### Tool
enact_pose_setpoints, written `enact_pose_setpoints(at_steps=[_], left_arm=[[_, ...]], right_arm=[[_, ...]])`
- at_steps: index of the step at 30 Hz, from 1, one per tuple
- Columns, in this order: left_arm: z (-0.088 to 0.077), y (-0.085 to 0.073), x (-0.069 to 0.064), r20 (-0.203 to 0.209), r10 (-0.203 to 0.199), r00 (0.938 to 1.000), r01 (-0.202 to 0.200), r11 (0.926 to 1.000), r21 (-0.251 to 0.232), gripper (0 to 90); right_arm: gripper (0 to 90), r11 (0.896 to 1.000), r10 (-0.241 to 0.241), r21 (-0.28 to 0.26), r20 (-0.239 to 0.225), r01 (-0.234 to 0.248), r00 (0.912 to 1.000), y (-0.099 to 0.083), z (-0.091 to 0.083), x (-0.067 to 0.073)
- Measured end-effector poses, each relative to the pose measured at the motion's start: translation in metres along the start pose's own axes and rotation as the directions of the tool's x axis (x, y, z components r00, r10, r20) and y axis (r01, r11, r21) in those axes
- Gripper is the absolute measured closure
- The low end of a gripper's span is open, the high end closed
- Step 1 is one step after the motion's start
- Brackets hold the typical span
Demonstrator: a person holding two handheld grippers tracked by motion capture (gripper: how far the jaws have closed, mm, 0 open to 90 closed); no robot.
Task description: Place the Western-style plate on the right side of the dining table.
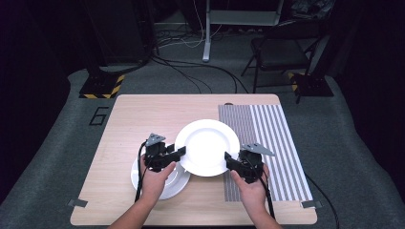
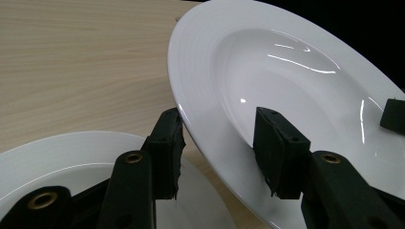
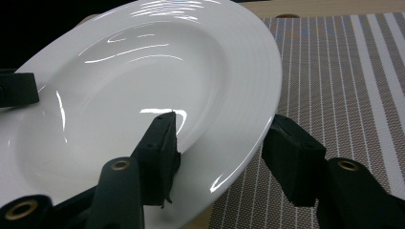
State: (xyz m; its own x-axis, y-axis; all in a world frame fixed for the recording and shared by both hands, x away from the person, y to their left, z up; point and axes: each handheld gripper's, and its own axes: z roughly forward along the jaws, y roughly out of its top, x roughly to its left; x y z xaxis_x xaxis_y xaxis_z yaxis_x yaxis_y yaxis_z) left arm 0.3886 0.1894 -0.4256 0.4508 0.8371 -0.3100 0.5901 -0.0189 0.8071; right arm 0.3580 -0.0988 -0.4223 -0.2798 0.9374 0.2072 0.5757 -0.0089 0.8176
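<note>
A large white deep plate hangs tilted between my two grippers, just above the table. My left gripper is shut on its left rim; in the left gripper view one jaw sits under the rim and the other rests inside the plate. On the opposite rim my right gripper is shut the same way, one jaw inside the plate and one beneath it. A second white plate lies flat on the table under my left hand, partly covered by the held plate.
A grey striped placemat covers the right part of the wooden table; the held plate's right edge hangs over it. The far half of the table is bare wood. A folding chair and cables stand on the floor beyond.
</note>
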Motion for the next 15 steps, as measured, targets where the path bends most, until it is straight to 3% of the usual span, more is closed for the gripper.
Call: enact_pose_setpoints(at_steps=[15], left_arm=[[0.017,0.008,-0.017,0.055,0.030,0.9980,-0.030,0.9995,0.010,54.4]], right_arm=[[46.2,0.999,0.042,-0.025,0.045,-0.041,0.9981,-0.004,-0.020,-0.017]])
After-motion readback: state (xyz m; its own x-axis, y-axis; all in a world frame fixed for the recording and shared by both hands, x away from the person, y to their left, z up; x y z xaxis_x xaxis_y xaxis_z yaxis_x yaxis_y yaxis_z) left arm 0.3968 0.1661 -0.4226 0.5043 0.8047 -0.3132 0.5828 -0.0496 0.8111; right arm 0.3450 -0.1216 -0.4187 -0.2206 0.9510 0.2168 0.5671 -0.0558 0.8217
